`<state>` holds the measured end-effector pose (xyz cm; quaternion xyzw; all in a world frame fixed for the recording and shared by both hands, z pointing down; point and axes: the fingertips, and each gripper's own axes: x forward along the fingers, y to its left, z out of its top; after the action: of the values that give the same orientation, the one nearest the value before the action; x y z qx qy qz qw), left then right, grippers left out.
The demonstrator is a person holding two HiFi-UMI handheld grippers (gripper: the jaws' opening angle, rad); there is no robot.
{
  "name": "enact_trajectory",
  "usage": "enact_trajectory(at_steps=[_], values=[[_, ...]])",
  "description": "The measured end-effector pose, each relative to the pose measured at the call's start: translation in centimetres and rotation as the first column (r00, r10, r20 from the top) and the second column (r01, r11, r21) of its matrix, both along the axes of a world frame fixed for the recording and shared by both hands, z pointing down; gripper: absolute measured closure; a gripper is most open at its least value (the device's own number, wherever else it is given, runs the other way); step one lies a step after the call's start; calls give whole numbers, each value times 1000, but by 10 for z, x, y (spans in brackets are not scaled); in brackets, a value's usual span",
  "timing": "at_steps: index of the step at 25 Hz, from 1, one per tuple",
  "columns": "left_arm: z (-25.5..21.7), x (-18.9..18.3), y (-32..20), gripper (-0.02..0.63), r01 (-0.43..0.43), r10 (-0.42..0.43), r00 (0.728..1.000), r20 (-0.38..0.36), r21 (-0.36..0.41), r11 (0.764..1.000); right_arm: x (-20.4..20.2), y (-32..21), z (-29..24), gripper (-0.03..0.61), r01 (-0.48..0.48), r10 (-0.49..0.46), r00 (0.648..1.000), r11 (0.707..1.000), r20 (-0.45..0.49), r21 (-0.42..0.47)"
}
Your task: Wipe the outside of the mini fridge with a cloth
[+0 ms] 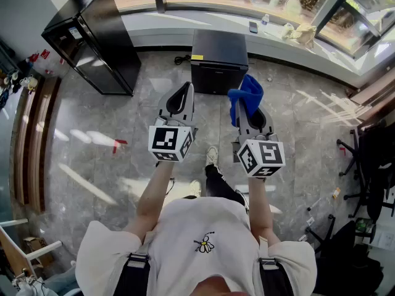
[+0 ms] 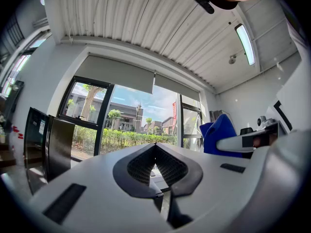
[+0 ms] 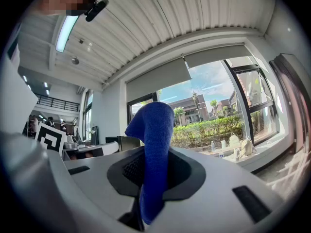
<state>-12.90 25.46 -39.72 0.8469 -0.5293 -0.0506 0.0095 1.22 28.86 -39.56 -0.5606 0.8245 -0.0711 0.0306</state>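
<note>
While you stand on the glossy grey floor (image 1: 92, 153) with both arms stretched forward, your right gripper (image 1: 245, 111) is clamped on a blue cloth (image 1: 247, 91); in the right gripper view the cloth rises as a folded column between the two jaws and flops over above them, with its lower end hanging down behind the dark pads. Your left gripper (image 1: 185, 90) is closed with nothing in it: in the left gripper view its jaws meet at their tips, and only the window scene shows through the small gap behind them. In the head view the two grippers sit side by side and apart, both pointing toward the black mini fridge (image 1: 219, 60), which stands on the floor ahead of you, backed against the low window sill (image 1: 185, 18), its door shut and a yellow label at its top front corner. Neither gripper nor the cloth touches it. A taller black fridge (image 1: 92, 39) stands well off to its left
</note>
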Motion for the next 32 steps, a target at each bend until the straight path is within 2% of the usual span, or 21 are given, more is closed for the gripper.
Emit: enact_trajectory(at_steps=[6,11,15,19,23,32], values=[[6,32,-81,609,-8,7,999,41,25,1000,36,-92,17,502,-13,13,999,1000,30,-7],[0,54,-161,609,23,-25,999,39,43,999,63,-176,13,503,10,-10,1000,1000,26,5],[-12,67,-204,609,43,-46,998,44,77,996,75,-230,6,503,37,-37,999,999,29,18],[-14,68,-232,609,60,-63,997,47,68,996,72,-258,2,503,68,-69,997,997,32,24],[-20,64,-266,609,62,-61,998,-18,55,997,70,-282,-4,503,61,-61,998,998,28,30],[-36,76,-303,609,38,-39,999,9,118,992,67,-321,-17,502,61,-62,998,996,19,62]])
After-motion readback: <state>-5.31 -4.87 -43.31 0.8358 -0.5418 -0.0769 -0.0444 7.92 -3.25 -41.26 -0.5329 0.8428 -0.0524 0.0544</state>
